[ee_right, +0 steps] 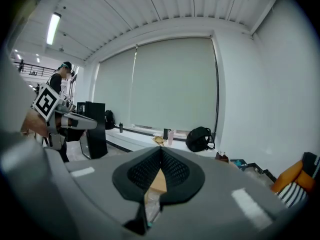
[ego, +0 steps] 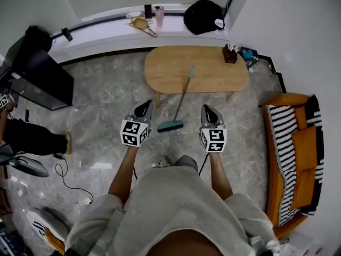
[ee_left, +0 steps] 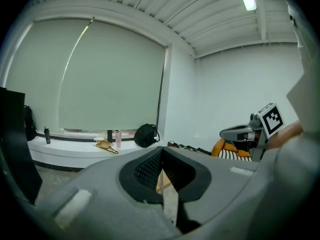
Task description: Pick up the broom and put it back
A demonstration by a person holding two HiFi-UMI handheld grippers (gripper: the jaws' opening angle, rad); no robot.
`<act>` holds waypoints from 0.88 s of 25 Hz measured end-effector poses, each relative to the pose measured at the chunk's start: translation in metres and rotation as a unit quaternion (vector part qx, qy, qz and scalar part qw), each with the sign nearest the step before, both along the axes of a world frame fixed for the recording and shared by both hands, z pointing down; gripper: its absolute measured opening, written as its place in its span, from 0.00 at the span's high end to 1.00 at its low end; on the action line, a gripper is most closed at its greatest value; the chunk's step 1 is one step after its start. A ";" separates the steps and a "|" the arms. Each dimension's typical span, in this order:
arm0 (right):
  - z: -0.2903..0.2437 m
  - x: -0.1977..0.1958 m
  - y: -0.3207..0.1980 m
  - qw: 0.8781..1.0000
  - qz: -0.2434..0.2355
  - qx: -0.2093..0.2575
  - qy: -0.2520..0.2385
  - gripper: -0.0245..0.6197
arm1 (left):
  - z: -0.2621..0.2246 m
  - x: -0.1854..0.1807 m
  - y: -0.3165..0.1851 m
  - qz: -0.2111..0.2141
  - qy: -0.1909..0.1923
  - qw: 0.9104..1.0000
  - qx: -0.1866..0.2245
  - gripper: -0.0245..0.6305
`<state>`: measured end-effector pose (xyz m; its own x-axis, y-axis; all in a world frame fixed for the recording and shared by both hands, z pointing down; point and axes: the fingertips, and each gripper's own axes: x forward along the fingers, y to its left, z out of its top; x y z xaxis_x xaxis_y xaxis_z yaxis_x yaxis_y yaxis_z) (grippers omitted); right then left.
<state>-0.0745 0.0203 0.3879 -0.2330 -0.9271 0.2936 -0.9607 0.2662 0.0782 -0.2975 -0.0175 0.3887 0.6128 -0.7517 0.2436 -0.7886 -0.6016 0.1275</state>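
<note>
Grey marble floor (ego: 101,89) lies under two grippers held side by side and pointing slightly downward. The left gripper (ee_left: 161,150) has its jaws pressed together at the tips with nothing between them, and the right gripper (ee_right: 161,150) is the same, pads meeting and empty.

In each gripper view the gripper's own grey body hides almost everything just ahead. Only a narrow slit below the closed tips shows a strip of pale wood and floor. A speck of teal sits low in the right gripper's slit, too small to be sure of.

From the head view, the one broom (ego: 179,103) is on the floor between the two pairs of jaws and a little ahead of them, touching neither. Its teal head sits nearest the jaws. Its long axis runs away from the person and leans slightly toward the right gripper's side, and the handle's far end overlaps the near edge of the one wooden table (ego: 213,63). Whether the handle rests on that edge or only crosses it cannot be told.

Beyond the table, one black backpack (ego: 202,16) and one pink bottle (ego: 159,15) sit on the white window ledge (ego: 106,33). Well out past the right gripper, one orange sofa (ego: 277,159) is cut off by the frame edge.
</note>
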 end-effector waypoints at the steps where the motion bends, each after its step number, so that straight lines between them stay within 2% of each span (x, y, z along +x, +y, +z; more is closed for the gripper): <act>1: 0.002 0.001 -0.002 1.000 0.000 -0.003 -0.001 0.96 | 0.003 0.003 -0.002 0.002 -0.001 1.000 -0.004 0.97; 8: 0.018 0.018 -0.029 1.000 -0.010 -0.022 -0.008 0.96 | 0.019 0.023 -0.024 -0.002 -0.009 1.000 -0.025 0.97; 22: 0.052 0.065 -0.108 0.996 -0.066 -0.049 -0.030 0.96 | 0.054 0.059 -0.066 -0.067 -0.038 0.994 -0.071 0.97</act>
<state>-0.0096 -0.0880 0.4400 -0.3710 -0.8545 0.3636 -0.9189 0.3943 -0.0111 -0.2381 -0.0833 0.4425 0.4844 -0.7802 0.3958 -0.8715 -0.4700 0.1401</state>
